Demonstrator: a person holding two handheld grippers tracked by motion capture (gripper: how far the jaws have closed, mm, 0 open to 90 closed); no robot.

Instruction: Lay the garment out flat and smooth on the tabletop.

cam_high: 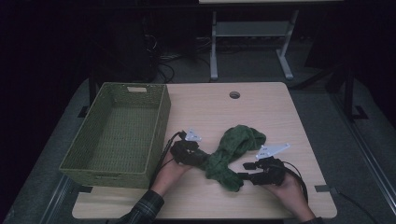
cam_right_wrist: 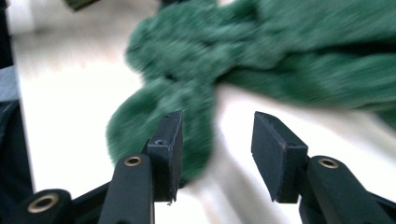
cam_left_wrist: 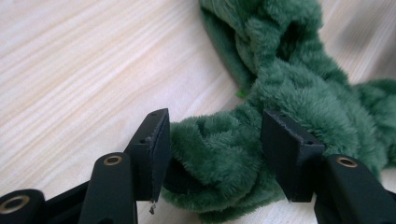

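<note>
black jaws of the left claw (cam_left_wrist: pixel 212 158) stand apart around a bunched end of the green plush cloth (cam_high: pixel 233 151), not yet clamped. right claw (cam_right_wrist: pixel 215 154), also apart, hovers beside the cloth's other end on the table (cam_high: pixel 261 107). likely gathering; next, close both, perhaps lift toward the woven basket (cam_high: pixel 154 135).

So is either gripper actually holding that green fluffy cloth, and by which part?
Neither holds it yet. The left gripper stands open around a bunched fold of the green cloth; the right gripper is open near its end.
</note>
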